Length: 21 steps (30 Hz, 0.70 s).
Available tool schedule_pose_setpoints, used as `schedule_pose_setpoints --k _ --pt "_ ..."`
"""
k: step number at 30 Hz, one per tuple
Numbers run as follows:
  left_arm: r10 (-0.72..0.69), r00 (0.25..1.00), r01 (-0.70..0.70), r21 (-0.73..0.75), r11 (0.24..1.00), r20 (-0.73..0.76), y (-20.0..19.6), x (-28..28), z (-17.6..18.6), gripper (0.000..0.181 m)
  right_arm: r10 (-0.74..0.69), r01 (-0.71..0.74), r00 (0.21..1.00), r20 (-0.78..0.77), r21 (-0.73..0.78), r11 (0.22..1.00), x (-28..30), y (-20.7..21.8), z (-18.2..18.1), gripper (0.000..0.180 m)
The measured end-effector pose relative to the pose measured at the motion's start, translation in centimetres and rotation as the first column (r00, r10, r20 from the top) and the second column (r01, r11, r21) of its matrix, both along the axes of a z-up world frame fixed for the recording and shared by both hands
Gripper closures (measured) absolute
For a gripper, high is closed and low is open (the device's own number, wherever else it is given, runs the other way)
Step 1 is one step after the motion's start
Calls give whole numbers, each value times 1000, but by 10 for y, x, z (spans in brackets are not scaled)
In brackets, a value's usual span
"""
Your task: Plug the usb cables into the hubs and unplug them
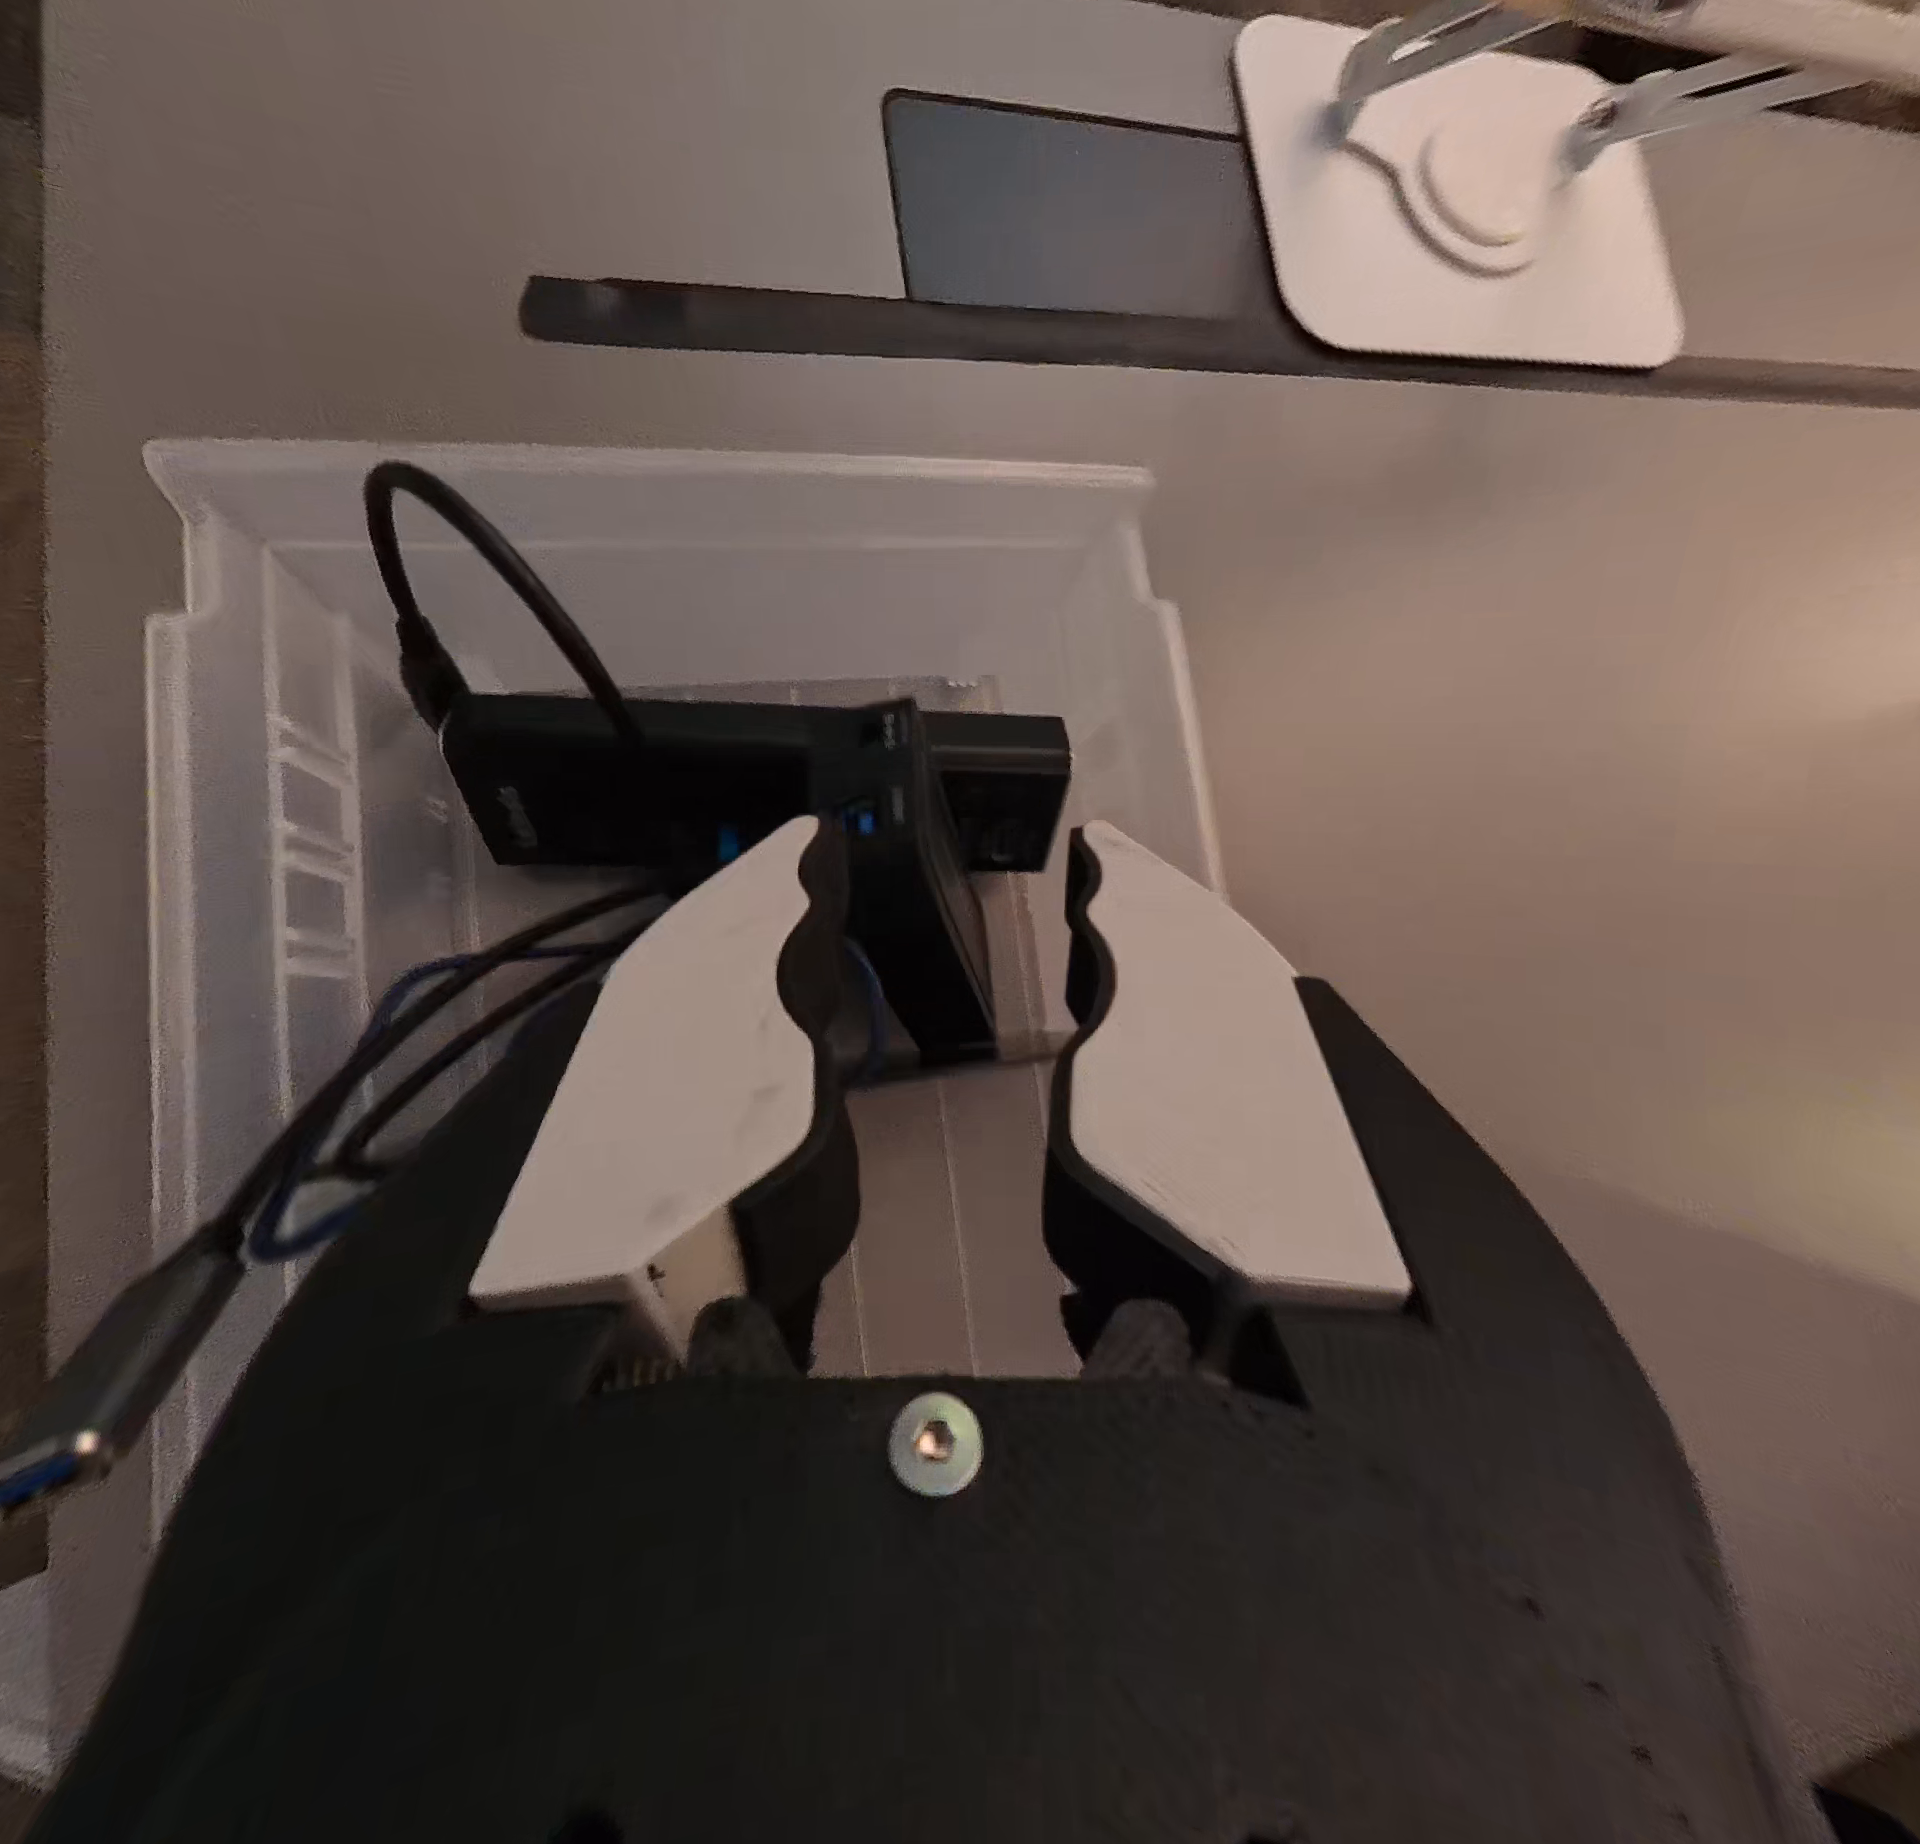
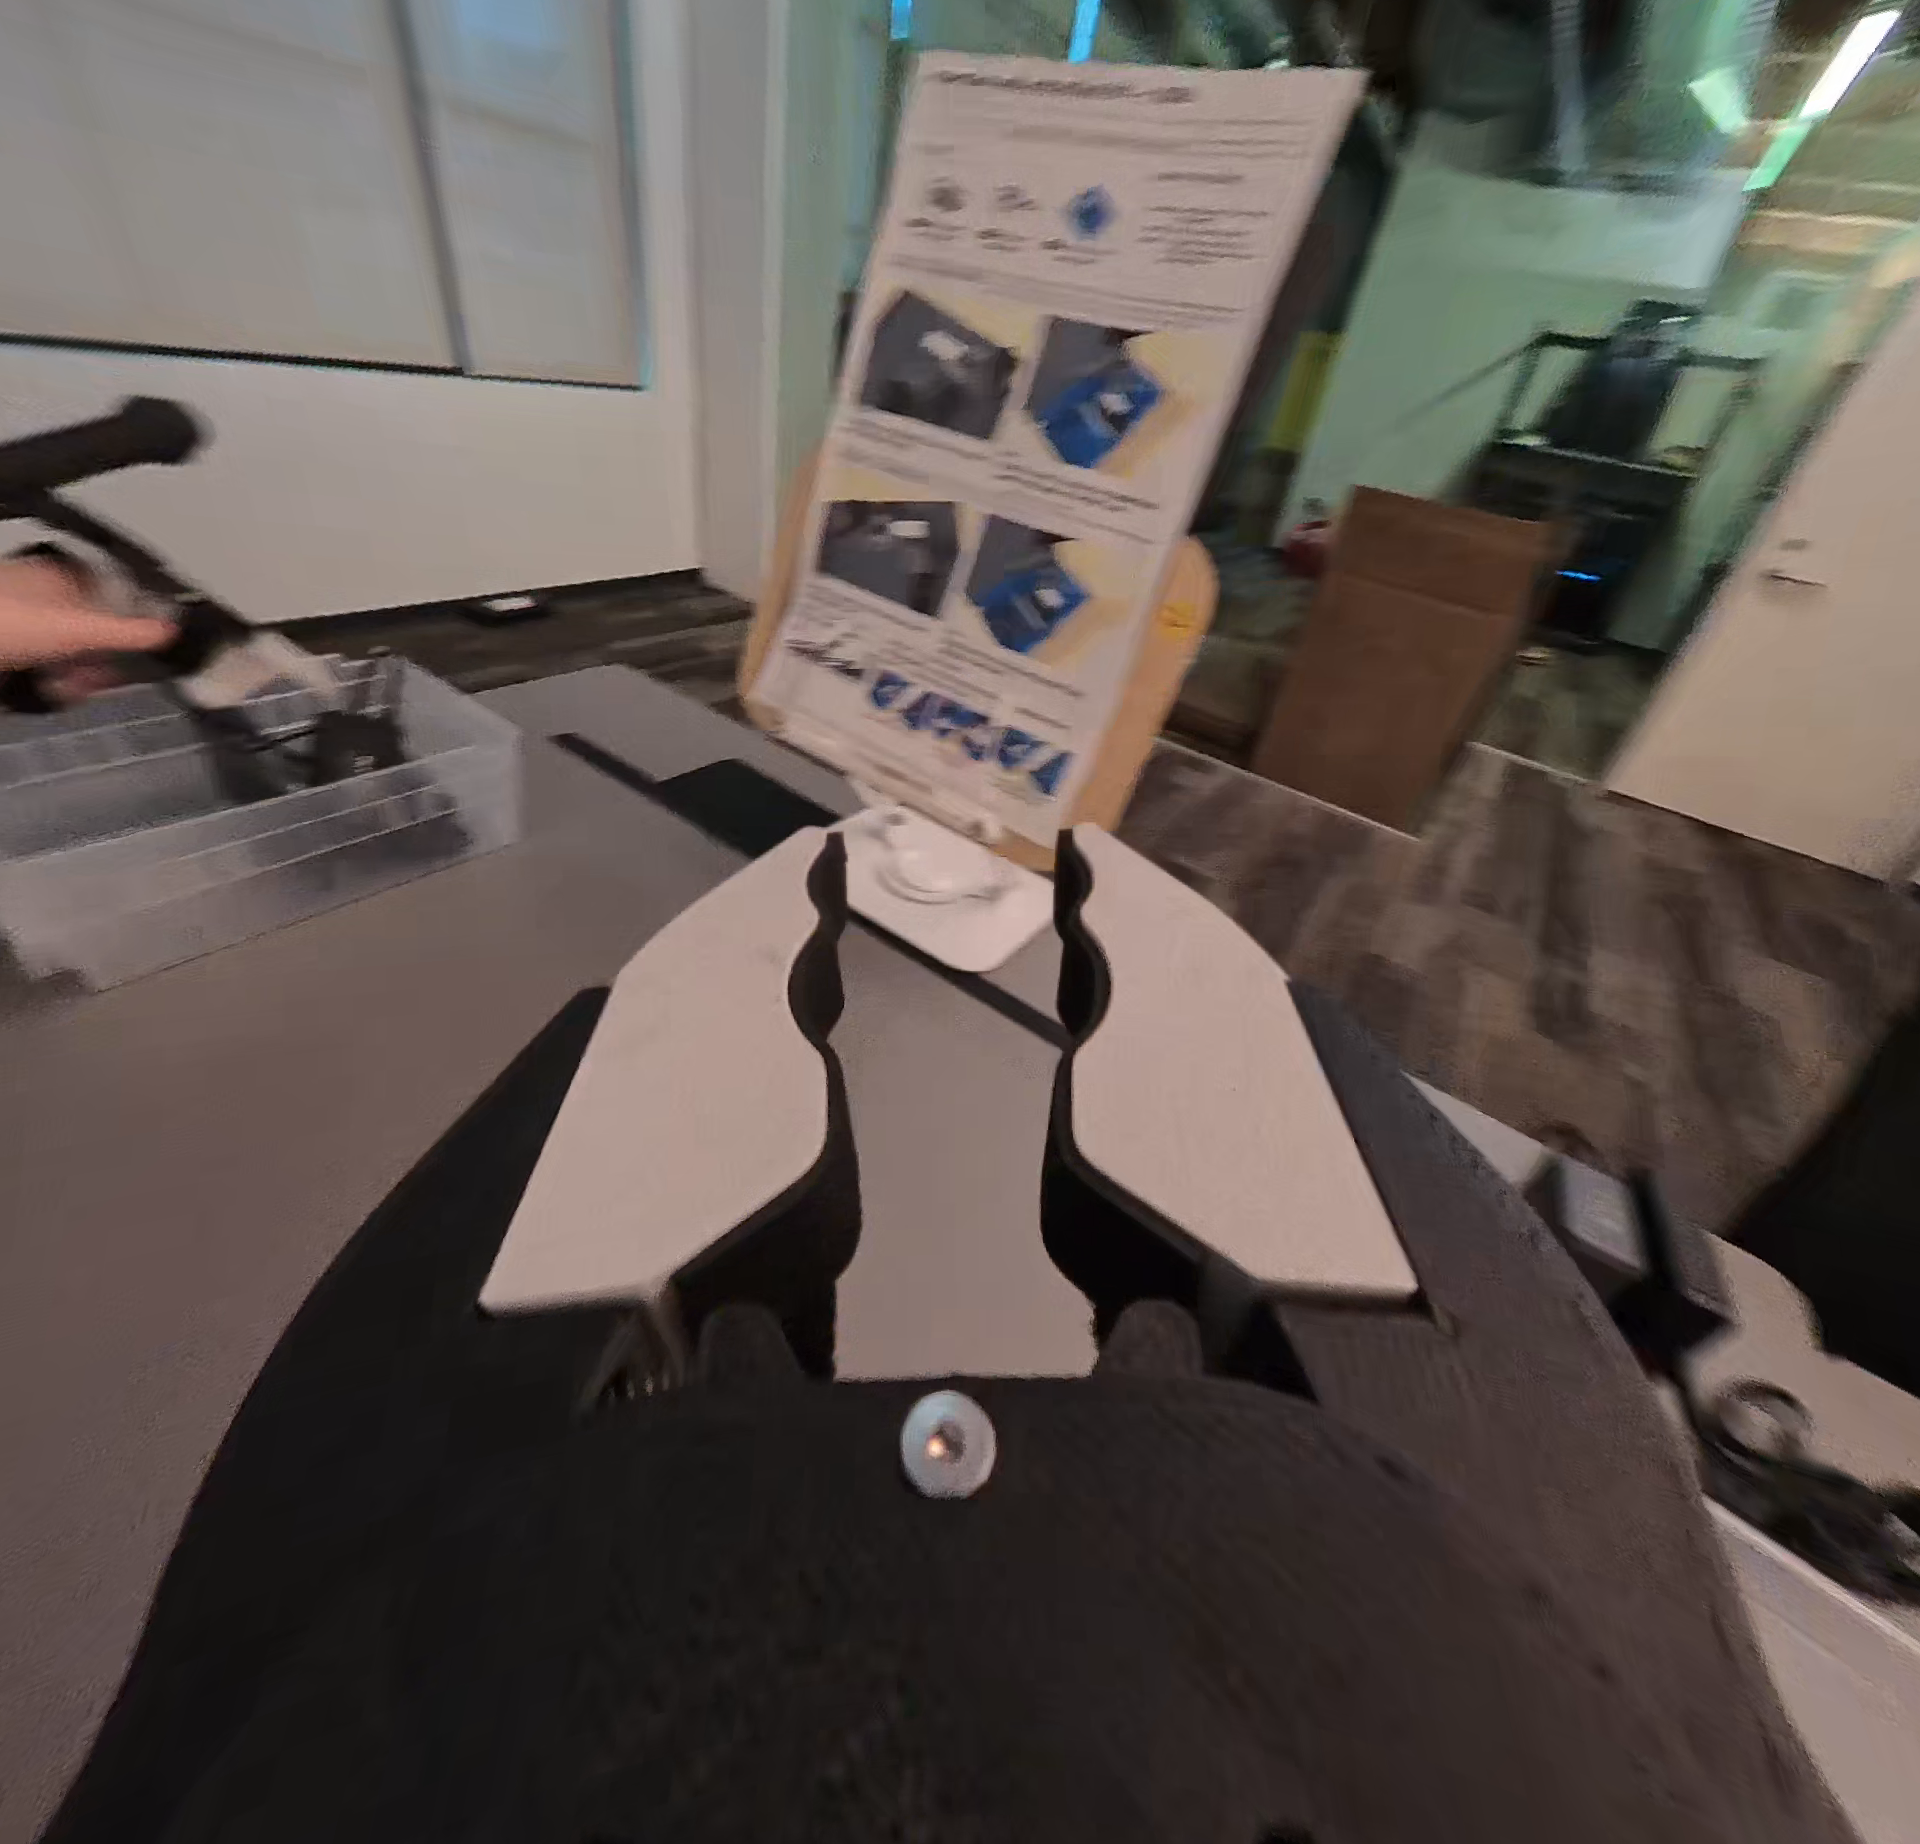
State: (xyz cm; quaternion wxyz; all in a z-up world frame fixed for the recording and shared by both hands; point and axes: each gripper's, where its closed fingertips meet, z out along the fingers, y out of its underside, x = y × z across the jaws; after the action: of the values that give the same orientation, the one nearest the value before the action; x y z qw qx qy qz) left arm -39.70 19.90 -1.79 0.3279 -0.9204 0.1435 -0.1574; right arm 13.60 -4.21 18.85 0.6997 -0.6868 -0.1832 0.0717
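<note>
clear bin (image 1: 665,589) holds black hubs (image 1: 623,786), cables (image 1: 468,1005)

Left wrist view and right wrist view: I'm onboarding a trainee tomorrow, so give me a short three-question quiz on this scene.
1. True or false: the left gripper has its jaws shut on a hub.
2. Where do the hubs lie? A) on the bare table B) in the clear bin C) on the stand base
3. Fill in: the right gripper points at a printed sheet on a ____.

Key: 1 false, the jaws are open and hold nothing; 2 B; 3 stand.
</note>
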Motion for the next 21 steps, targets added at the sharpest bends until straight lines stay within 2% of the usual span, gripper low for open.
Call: schedule_pose_setpoints --k 3,5,9,11,13,16,19,21 --pt "16 994 -24 -71 997 -108 8 -3 -17 137 116 -116 993 8 -2 993 -42 9 -2 141" --pt "-9 992 -6 -120 993 -123 7 1 -25 136 176 -176 984 -12 0 984 -55 12 -3 141" --pt "-29 977 -1 -139 990 -213 9 -2 -28 153 338 -339 925 -172 22 941 -65 15 -2 143" --pt "-30 969 -10 -163 987 -243 11 -2 -29 153 388 -392 886 -255 35 919 -64 17 4 144" --pt "-30 965 -27 -212 977 -259 11 -1 -34 146 387 -390 885 -259 41 920 -58 19 3 145" --pt "-51 942 -52 -295 954 -331 7 -5 -48 142 313 -327 924 -221 -30 945 -43 24 -11 144" --pt "-68 948 -41 -333 942 -311 7 3 -54 148 250 -259 947 -203 -16 966 -27 25 -10 145" --pt "-72 965 -23 -357 934 -252 6 15 -56 153 264 -270 937 -229 2 963 -22 23 -7 146"
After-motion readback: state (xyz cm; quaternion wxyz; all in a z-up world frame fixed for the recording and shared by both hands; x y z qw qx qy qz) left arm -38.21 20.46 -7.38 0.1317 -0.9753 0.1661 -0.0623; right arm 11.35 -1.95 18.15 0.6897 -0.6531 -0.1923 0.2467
